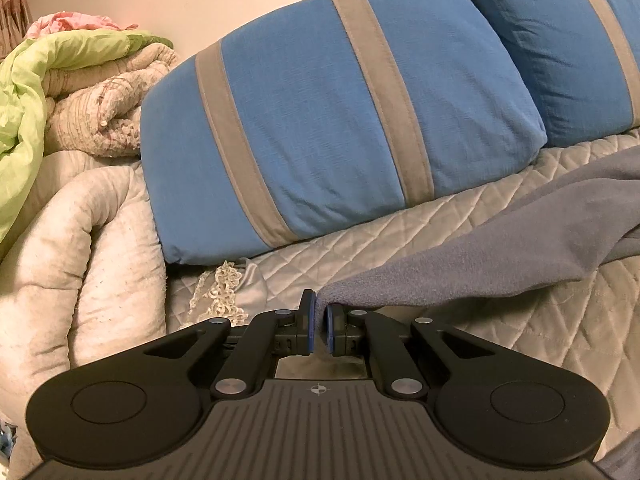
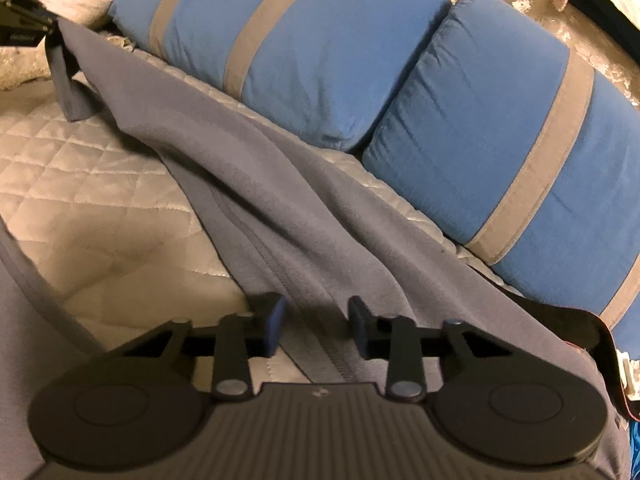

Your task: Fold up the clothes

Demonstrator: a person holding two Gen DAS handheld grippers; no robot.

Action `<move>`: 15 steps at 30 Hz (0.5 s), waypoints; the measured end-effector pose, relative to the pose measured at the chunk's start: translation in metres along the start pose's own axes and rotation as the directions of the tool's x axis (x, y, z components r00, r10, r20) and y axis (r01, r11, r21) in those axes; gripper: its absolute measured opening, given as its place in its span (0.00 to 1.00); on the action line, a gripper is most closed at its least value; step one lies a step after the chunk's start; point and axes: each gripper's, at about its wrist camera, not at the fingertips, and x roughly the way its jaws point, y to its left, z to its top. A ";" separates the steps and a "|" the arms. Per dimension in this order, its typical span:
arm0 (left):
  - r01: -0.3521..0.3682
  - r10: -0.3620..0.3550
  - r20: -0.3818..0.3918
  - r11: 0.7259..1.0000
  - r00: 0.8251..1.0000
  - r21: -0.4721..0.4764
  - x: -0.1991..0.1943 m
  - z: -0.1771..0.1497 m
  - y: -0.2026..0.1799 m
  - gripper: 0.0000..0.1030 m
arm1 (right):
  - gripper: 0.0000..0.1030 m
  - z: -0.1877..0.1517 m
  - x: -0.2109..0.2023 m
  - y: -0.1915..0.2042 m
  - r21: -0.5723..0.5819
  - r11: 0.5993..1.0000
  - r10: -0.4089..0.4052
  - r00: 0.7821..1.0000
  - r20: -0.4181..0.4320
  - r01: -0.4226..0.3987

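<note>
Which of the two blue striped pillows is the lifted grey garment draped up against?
The left-hand pillow, next to the rolled blankets; the grey garment runs along its base. The other pillow sits farther right.

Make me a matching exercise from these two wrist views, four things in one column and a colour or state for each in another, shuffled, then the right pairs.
Things:
1. left tongs
2. right tongs
3. pillows
4. crumpled sheet at far left

States:
A. lime green
B. blue with grey stripes
C. apart, over the grey garment, not pressing it
D. shut on a corner of the grey garment

Pairs: 1-D, 2-C, 3-B, 4-A
</note>
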 end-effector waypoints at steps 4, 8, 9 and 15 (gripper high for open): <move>0.004 -0.004 -0.005 1.000 1.000 0.003 0.002 -0.001 0.000 0.05 | 0.22 0.000 -0.003 0.005 -0.063 0.998 -0.018 1.000 0.012 0.019; 0.011 -0.011 -0.004 1.000 1.000 0.004 0.004 -0.003 0.001 0.05 | 0.08 0.000 -0.010 0.011 -0.151 0.987 -0.042 0.999 0.028 0.045; 0.012 -0.012 -0.004 1.000 1.000 0.007 0.005 -0.004 0.001 0.05 | 0.07 0.000 -0.012 0.013 -0.179 0.982 -0.047 0.998 0.032 0.052; 0.017 -0.017 -0.007 0.999 1.000 0.028 0.009 -0.007 0.001 0.05 | 0.03 -0.011 -0.033 0.027 -0.383 0.919 -0.071 0.995 0.066 0.090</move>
